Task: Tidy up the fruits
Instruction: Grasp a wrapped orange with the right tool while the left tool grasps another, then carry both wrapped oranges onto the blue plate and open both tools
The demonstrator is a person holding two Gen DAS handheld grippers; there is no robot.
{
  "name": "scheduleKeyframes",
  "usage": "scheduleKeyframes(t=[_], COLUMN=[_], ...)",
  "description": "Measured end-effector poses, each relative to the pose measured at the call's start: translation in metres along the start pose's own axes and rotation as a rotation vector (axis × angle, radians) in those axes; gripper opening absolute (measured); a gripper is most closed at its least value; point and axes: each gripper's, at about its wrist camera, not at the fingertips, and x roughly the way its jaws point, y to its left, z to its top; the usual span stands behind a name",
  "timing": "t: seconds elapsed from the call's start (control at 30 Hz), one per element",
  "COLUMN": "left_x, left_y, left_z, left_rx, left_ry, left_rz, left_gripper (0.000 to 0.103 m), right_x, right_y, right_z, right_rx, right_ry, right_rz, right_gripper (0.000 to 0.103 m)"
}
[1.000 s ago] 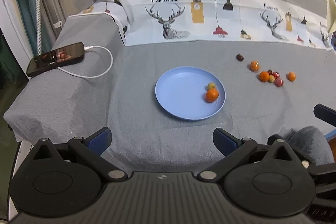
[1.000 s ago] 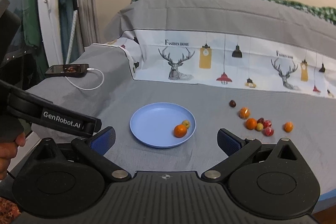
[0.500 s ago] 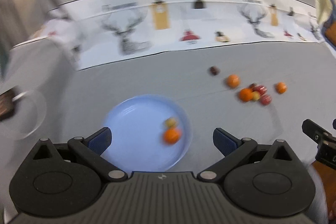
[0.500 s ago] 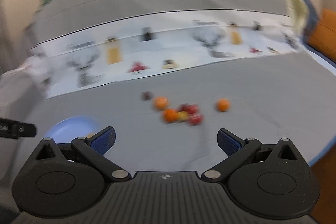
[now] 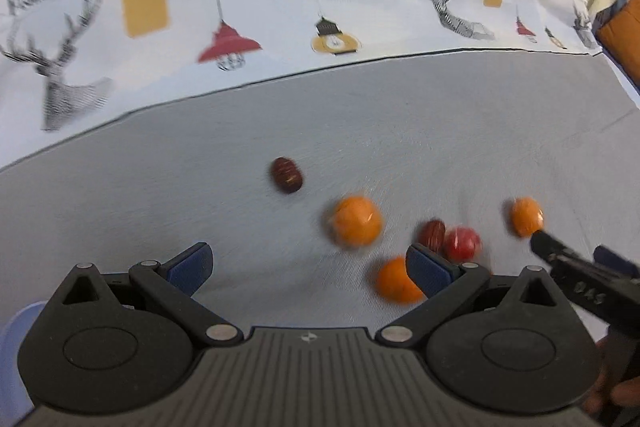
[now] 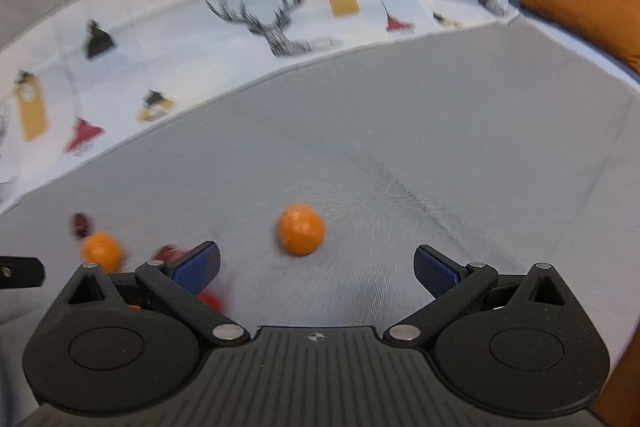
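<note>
Right gripper (image 6: pixel 316 263) spread wide and empty, low over the grey bedspread (image 6: pixel 420 131), both blue pads clear of everything. Dead ahead between the fingers, just beyond the tips, sits a lone orange (image 6: pixel 301 234) on the cloth, untouched. Left gripper (image 5: pixel 308 265) is wide apart too, nothing held. Its right pad overlaps an orange at the near edge of the cluster (image 5: pixel 394 281); whether they touch, I cannot tell. Just past that, a brown fruit (image 5: pixel 432 233) and a red fruit (image 5: pixel 463 243) sit side by side, touching. A bigger orange (image 5: pixel 356 221) lies to their left, and a dark brown fruit (image 5: pixel 286 175) sits farther out, on its own. Everything is blurred. A sliver of blue plate (image 5: pixel 16 331) peeks in at the left edge. Beyond, the white deer-and-lamp printed band (image 5: pixel 280 7) runs across the bed.
</note>
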Motion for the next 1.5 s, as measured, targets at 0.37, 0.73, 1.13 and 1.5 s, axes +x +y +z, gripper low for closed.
scheduleKeyframes(t=[0.37, 0.73, 1.13, 1.5], left_x=[0.074, 0.066, -0.062, -0.226], left_y=[-0.010, -0.021, 0.019, 0.094], left_z=[0.021, 0.023, -0.018, -0.128], left_rx=[-0.024, 0.046, 0.026, -0.032], left_ry=[0.096, 0.086, -0.010, -0.033], left_rz=[0.009, -0.024, -0.011, 0.096], left_gripper=[0.103, 0.041, 0.041, 0.041], right_x=[0.067, 0.060, -0.042, -0.225], right_y=[0.007, 0.009, 0.013, 0.054], right_z=[-0.003, -0.002, 0.010, -0.048], right_rx=[-0.096, -0.120, -0.075, -0.194], right_ry=[0.019, 0.004, -0.116, -0.115], right_rz=[-0.057, -0.053, 0.014, 0.346], right_gripper=[0.102, 0.054, 0.035, 0.035])
